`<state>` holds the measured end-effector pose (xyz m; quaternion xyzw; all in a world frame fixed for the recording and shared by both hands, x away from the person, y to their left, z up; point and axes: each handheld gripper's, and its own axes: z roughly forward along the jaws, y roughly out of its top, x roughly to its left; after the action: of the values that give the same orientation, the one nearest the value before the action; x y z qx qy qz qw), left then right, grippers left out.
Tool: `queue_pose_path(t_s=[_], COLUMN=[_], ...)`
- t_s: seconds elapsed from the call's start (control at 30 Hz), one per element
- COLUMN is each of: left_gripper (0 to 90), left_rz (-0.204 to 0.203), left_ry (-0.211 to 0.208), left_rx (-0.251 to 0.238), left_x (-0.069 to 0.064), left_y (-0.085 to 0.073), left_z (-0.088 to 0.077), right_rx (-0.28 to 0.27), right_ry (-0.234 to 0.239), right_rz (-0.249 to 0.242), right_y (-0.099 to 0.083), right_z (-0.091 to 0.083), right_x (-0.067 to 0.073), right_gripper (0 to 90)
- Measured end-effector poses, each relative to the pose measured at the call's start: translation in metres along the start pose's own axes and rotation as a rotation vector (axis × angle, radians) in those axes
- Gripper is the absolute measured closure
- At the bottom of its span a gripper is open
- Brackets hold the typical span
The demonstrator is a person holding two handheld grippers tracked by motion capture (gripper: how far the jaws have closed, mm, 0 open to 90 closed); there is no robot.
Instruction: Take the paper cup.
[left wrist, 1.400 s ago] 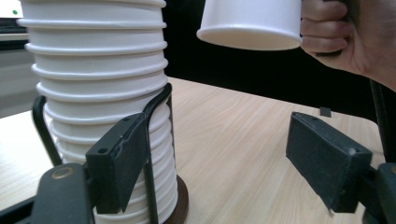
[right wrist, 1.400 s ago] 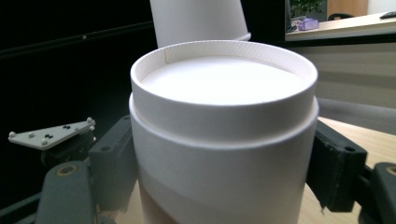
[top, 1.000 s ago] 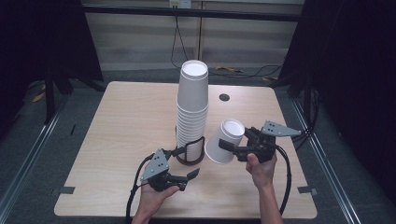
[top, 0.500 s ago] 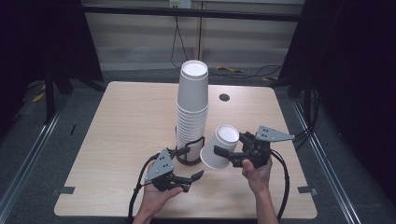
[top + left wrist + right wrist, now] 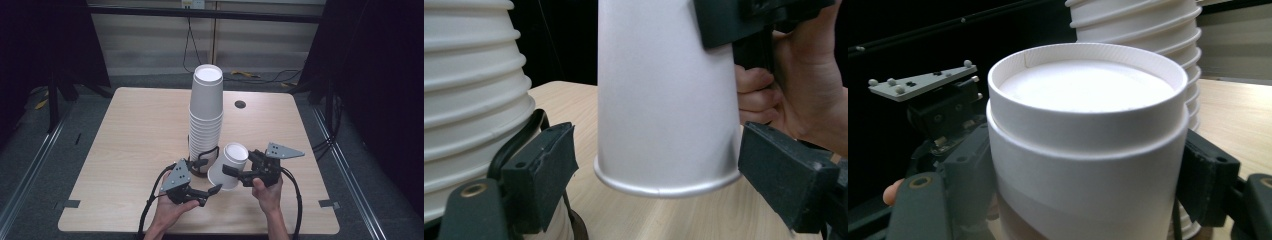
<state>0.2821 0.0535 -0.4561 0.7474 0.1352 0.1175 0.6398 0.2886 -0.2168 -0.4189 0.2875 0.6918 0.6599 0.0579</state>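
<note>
A tall stack of upturned white paper cups (image 5: 206, 120) stands mid-table. Just right of its foot, my right gripper (image 5: 235, 172) is shut on a single white cup (image 5: 227, 166), held base-up and tilted. In the right gripper view both pads (image 5: 1205, 175) press its wall (image 5: 1088, 130), and the stack (image 5: 1148, 30) rises behind. My left gripper (image 5: 210, 175) lies low in front of the stack. Its jaws have just been opening and straddle the cup's rim end (image 5: 664, 100). The left pad (image 5: 544, 165) stands clear of the cup; the right pad (image 5: 784, 175) sits almost at the rim.
The light wooden table (image 5: 125, 150) has a small dark round hole (image 5: 240, 104) behind the stack. Cables trail from both grippers off the front edge. Dark stands and floor rails flank the table.
The right hand has come down and to the left with the cup, bringing it between the left gripper's jaws beside the stack. The left hand has stayed in place.
</note>
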Motion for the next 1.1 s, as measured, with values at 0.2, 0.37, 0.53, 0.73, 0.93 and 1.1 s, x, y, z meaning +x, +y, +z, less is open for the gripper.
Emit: queue_pose_path(t_s=[0.2,0.37,0.53,0.73,0.93,1.1], left_gripper=[12.5,10.2,6.5,10.2,12.0,13.6], left_rz=[-0.013,-0.017,-0.041,-0.031,-0.039,-0.039], left_ry=[-0.044,-0.063,-0.058,-0.065,-0.077,-0.081], left_rx=[-0.034,-0.025,-0.007,-0.001,-0.002,0.006], left_x=[0.002,0.001,-0.001,-0.001,-0.001,0.000], left_y=[-0.003,-0.002,-0.002,-0.001,-0.001,0.000], left_z=[0.006,0.010,0.016,0.019,0.020,0.020], right_rx=[0.000,0.006,0.010,0.013,0.014,0.013], right_ry=[0.016,0.037,0.056,0.069,0.077,0.079], right_rz=[-0.005,-0.009,-0.008,-0.009,-0.013,-0.009], right_y=[-0.001,-0.002,-0.005,-0.006,-0.007,-0.007], right_z=[0.003,0.006,0.013,0.016,0.018,0.018], right_x=[0.002,0.004,0.005,0.008,0.009,0.008], right_gripper=[22.6,22.6,22.6,22.6,22.5,21.4])
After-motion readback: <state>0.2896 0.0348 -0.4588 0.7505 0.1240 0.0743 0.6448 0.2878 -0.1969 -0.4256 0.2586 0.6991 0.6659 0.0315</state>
